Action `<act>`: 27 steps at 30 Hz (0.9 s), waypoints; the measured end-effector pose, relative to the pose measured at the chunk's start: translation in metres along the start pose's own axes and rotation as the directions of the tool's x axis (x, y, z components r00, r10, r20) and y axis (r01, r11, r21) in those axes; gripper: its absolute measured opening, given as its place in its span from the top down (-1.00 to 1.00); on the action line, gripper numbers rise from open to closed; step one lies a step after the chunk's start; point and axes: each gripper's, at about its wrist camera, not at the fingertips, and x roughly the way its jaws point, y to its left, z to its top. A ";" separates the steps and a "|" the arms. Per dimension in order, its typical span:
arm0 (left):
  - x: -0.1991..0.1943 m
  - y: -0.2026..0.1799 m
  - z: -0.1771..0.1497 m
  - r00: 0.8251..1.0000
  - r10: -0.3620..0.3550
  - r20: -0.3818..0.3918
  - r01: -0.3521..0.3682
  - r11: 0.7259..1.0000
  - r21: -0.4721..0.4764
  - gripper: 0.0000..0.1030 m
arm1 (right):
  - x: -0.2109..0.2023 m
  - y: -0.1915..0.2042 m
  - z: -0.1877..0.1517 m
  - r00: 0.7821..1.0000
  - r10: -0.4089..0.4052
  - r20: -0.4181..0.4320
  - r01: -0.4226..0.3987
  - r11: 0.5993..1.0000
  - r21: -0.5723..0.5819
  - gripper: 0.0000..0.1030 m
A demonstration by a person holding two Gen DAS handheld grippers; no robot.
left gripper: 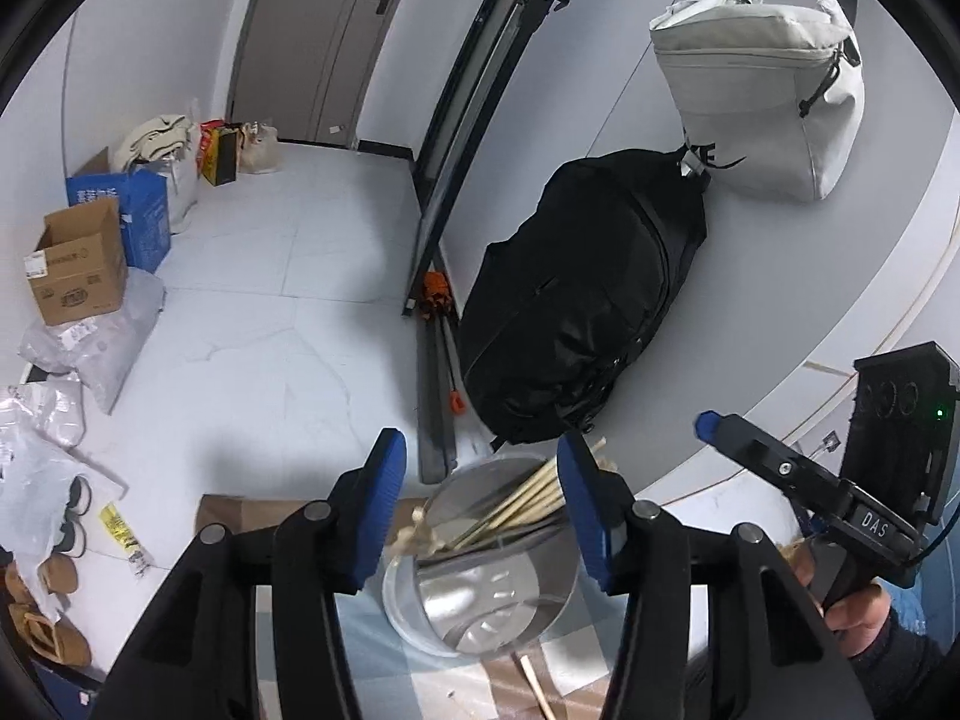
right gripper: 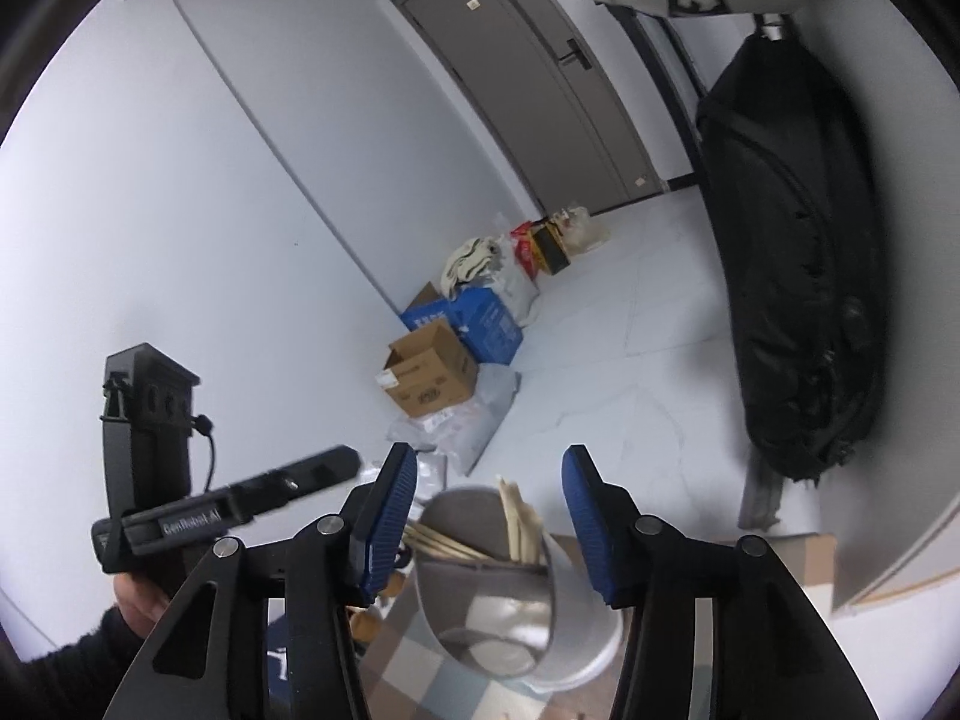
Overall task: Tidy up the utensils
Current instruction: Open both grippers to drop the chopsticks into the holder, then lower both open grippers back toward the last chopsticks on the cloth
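A shiny metal utensil cup [left gripper: 399,594] stands on a checked cloth just below my left gripper [left gripper: 480,462]. Wooden chopsticks [left gripper: 522,504] lean inside it, their tips passing behind the right blue pad. The left gripper is open and its pads press on nothing. One finger [left gripper: 750,450] of the right gripper reaches in from the right, held by a hand. In the right wrist view my right gripper [right gripper: 489,474] is also open above the same cup [right gripper: 582,648], with pale chopsticks [right gripper: 519,522] in it. A loose wooden stick [left gripper: 537,687] lies on the cloth.
A black backpack [left gripper: 576,312] and a grey bag [left gripper: 762,96] hang on the wall at the right. Folded stand legs [left gripper: 438,396] lean beside them. Cardboard boxes [left gripper: 78,270], plastic bags and slippers lie on the floor at the left.
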 end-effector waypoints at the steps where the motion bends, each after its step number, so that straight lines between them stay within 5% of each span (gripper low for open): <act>1: -0.004 -0.002 -0.002 1.000 0.010 0.003 -0.010 1.000 0.004 0.10 | -0.003 0.000 -0.002 1.000 -0.002 0.003 0.002 1.000 0.003 0.00; 16: -0.046 -0.016 -0.060 0.975 0.186 0.122 -0.188 0.982 0.008 -0.16 | -0.047 0.021 -0.054 0.997 -0.064 0.034 0.067 0.994 -0.082 -0.30; 27: -0.038 -0.024 -0.106 0.969 0.219 0.113 -0.218 0.976 -0.019 -0.16 | -0.053 0.015 -0.097 0.996 -0.091 -0.013 0.090 0.993 -0.076 -0.31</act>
